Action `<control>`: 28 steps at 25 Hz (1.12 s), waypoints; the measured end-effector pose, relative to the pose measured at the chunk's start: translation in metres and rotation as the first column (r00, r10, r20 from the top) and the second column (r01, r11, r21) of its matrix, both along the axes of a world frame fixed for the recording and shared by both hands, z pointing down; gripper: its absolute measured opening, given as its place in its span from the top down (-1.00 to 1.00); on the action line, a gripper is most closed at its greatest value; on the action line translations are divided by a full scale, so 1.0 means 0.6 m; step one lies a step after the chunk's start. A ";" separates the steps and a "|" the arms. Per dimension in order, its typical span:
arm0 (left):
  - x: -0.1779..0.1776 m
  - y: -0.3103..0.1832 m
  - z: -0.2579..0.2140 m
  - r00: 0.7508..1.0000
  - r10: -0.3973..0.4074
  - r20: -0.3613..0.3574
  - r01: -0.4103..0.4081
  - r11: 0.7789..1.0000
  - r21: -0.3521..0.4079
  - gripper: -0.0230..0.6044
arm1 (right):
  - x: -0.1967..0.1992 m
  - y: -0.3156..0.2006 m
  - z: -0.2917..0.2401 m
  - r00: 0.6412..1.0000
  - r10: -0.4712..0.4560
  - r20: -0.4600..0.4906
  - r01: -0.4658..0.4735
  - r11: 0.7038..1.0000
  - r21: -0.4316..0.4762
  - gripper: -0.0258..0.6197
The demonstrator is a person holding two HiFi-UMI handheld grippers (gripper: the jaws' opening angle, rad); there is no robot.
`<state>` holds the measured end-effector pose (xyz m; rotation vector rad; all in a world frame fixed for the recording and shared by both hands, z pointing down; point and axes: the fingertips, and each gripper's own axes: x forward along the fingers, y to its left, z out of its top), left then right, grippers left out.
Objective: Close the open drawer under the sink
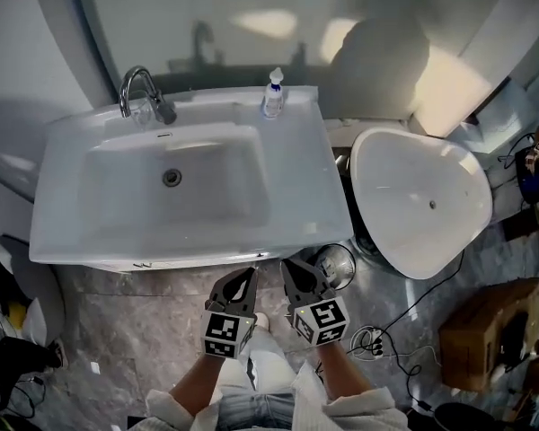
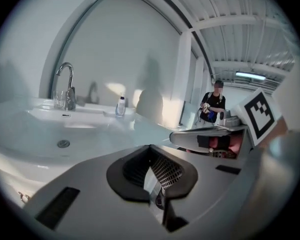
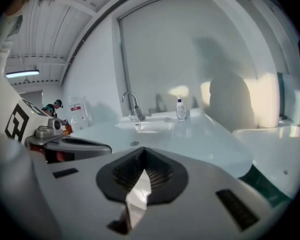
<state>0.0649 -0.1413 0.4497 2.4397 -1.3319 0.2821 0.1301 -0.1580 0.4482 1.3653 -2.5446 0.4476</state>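
Bathroom sink [image 1: 58, 241] ahead; left hand-held gripper [image 1: 248, 274], right hand-held gripper [image 1: 289, 266] jaws together; bottle [image 1: 273, 93] label illegible.

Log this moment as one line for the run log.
left gripper: shut, empty | right gripper: shut, empty | both by sink front edge | drawer: thin white strip under rim, state unclear
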 end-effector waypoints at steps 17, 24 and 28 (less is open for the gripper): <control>-0.002 0.034 -0.345 0.987 0.129 -0.097 -0.102 0.964 0.245 0.88 | -0.043 0.047 -0.314 0.986 -0.152 0.073 0.134 0.969 0.208 0.89; 0.024 0.079 -0.405 0.979 0.186 -0.084 -0.153 0.940 0.304 0.88 | -0.035 0.091 -0.369 0.979 -0.184 0.089 0.160 0.961 0.225 0.89; 0.033 0.094 -0.420 0.977 0.196 -0.082 -0.162 0.938 0.307 0.88 | -0.032 0.106 -0.389 0.975 -0.200 0.100 0.174 0.958 0.228 0.89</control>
